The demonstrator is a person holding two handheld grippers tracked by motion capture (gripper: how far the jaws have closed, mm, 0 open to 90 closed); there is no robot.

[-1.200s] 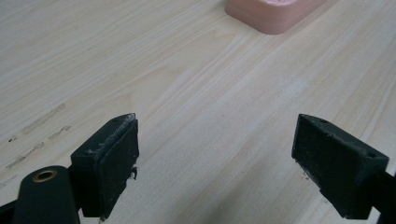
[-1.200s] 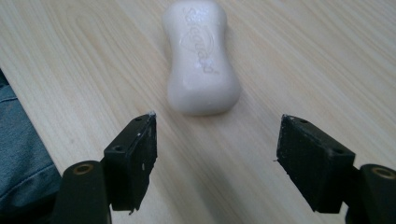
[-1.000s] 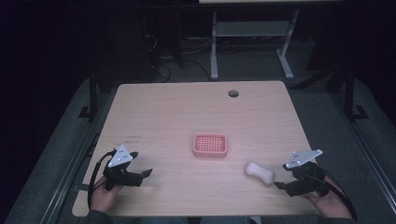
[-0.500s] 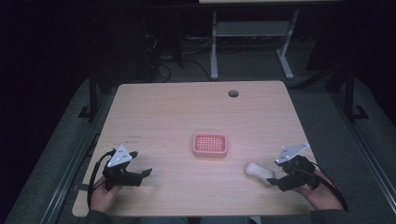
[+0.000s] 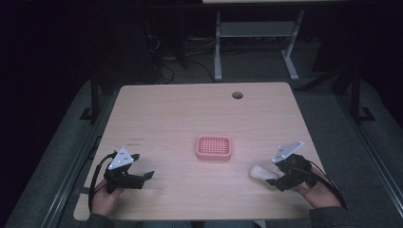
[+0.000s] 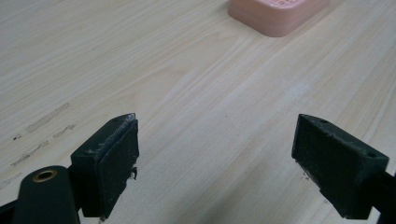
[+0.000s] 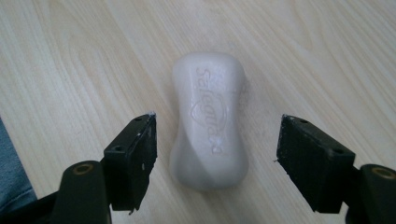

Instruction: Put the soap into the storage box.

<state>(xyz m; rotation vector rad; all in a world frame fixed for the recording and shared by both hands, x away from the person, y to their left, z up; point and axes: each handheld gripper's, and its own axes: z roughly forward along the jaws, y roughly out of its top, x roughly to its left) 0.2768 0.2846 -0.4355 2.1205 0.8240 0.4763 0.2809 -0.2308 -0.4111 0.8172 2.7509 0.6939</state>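
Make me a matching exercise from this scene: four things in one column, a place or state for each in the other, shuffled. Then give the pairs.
1. bar of soap
2. soap dish
3. left gripper
4. table hole

a. near the far edge
b. open above bare wood
c. pink, mid-table
d. white, lying between open jaws of the right gripper

Pairs: 1-d, 2-c, 3-b, 4-a

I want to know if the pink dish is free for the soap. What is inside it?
Nothing lies in the pink dish: its gridded floor shows bare in the high view. What is beneath the grid is hidden. The white soap bar lies on the table between the right gripper's open jaws.
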